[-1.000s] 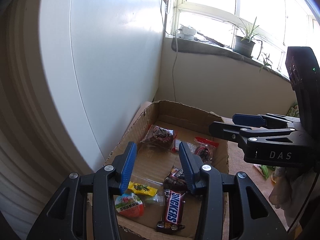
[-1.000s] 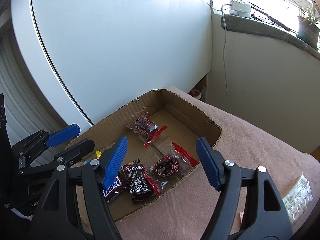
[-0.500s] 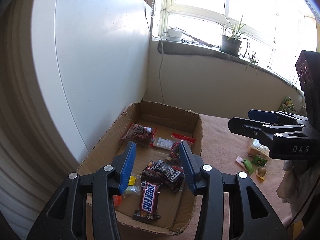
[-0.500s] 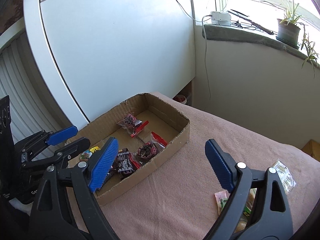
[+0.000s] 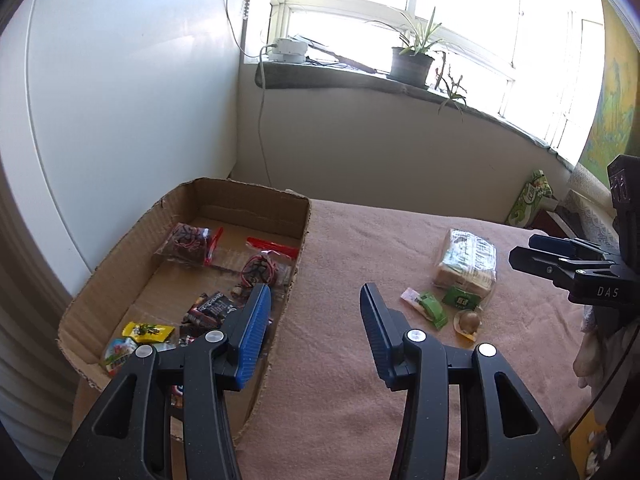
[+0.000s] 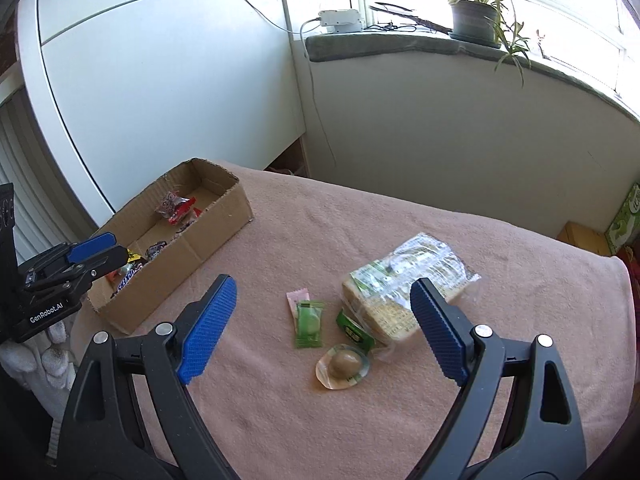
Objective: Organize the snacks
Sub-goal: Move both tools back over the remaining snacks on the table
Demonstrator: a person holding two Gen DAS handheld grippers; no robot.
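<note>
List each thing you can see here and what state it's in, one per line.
Cardboard box: open-topped, holding snacks.
Large clear pack: lying on the cloth, outside the box.
Green sachet: flat on the cloth.
Round candy: wrapped, on the cloth.
Left gripper: open, empty.
Right gripper: open wide, empty.

A cardboard box (image 6: 188, 248) sits at the left of the cloth-covered table (image 6: 400, 420), against the cabinet (image 6: 160, 92). Snack packets (image 5: 188, 242) lie inside it. Well to its right, on the cloth, a large wrapped pack (image 6: 404, 288) lies with three small packets (image 6: 309, 322) and a round sweet (image 6: 344, 365) just in front. Behind, a potted plant (image 6: 474, 20) stands on the windowsill (image 6: 400, 46).
</note>
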